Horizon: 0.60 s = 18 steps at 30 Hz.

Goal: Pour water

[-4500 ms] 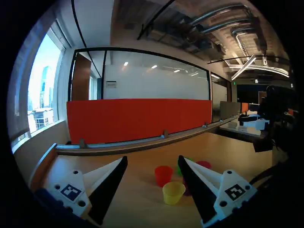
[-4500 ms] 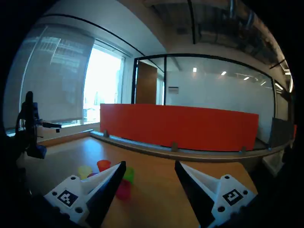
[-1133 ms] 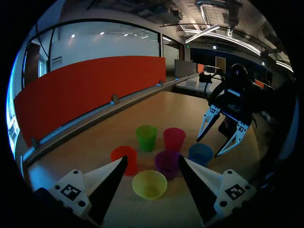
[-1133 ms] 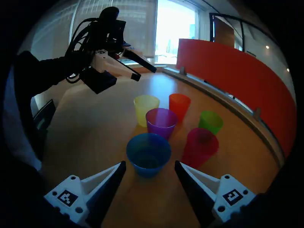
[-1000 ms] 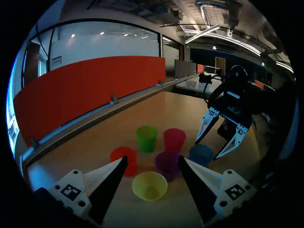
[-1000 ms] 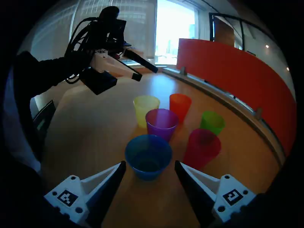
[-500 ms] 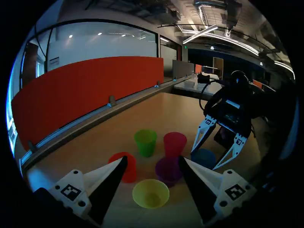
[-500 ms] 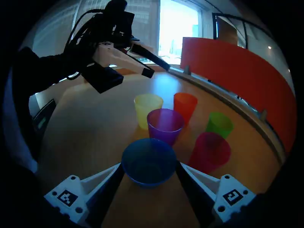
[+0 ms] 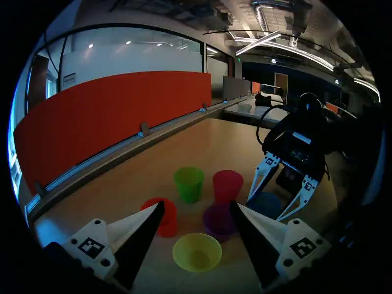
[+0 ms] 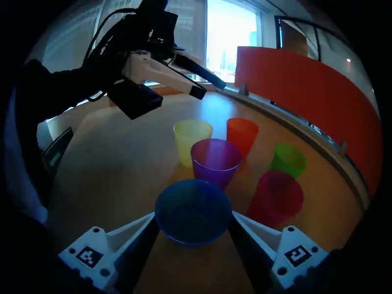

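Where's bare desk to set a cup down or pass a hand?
Bare wood: the stretch between the green cup and the red partition, and the desk left of the yellow cup in the right gripper view. Crowded: tight gaps round the purple cup; the blue cup between the fingers of the right gripper.

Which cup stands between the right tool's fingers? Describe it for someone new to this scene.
On the wooden desk by the orange partition stand six plastic cups. The blue cup sits between the fingers of the right tool, next to the purple cup; no other cup is blue.
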Available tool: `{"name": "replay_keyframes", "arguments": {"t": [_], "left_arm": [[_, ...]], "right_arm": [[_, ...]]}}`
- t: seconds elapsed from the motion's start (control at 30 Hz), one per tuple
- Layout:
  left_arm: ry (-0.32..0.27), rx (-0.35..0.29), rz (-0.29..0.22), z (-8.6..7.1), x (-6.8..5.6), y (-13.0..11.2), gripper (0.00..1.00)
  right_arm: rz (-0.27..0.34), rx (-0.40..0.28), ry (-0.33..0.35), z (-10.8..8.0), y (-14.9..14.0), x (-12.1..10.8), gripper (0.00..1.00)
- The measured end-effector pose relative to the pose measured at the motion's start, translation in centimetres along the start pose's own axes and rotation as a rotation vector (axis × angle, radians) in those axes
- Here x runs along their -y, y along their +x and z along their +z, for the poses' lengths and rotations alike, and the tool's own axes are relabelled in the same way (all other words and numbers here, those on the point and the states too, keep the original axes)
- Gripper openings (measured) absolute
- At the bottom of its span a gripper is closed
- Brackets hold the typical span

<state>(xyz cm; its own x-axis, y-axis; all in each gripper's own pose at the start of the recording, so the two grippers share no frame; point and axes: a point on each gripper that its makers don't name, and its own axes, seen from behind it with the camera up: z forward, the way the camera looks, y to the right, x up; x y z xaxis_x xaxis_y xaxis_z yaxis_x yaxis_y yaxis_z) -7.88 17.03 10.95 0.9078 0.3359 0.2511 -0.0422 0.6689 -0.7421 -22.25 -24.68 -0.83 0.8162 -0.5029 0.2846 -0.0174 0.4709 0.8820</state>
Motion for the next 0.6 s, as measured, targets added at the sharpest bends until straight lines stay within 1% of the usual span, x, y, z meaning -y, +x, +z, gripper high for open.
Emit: {"name": "replay_keyframes", "arguments": {"t": [0.03,0.4,0.6], "left_arm": [[0.000,0.002,0.000,0.1,0.0,0.0,0.99],[-0.001,0.010,0.008,0.3,-0.1,0.3,0.99],[-0.009,0.013,0.002,0.6,0.2,0.8,0.99]], "right_arm": [[0.000,-0.002,0.003,0.0,0.0,0.0,0.91],[0.013,-0.033,0.008,-0.4,0.1,-0.1,0.90],[0.023,-0.073,0.005,-1.3,1.2,-0.3,0.90]]}}
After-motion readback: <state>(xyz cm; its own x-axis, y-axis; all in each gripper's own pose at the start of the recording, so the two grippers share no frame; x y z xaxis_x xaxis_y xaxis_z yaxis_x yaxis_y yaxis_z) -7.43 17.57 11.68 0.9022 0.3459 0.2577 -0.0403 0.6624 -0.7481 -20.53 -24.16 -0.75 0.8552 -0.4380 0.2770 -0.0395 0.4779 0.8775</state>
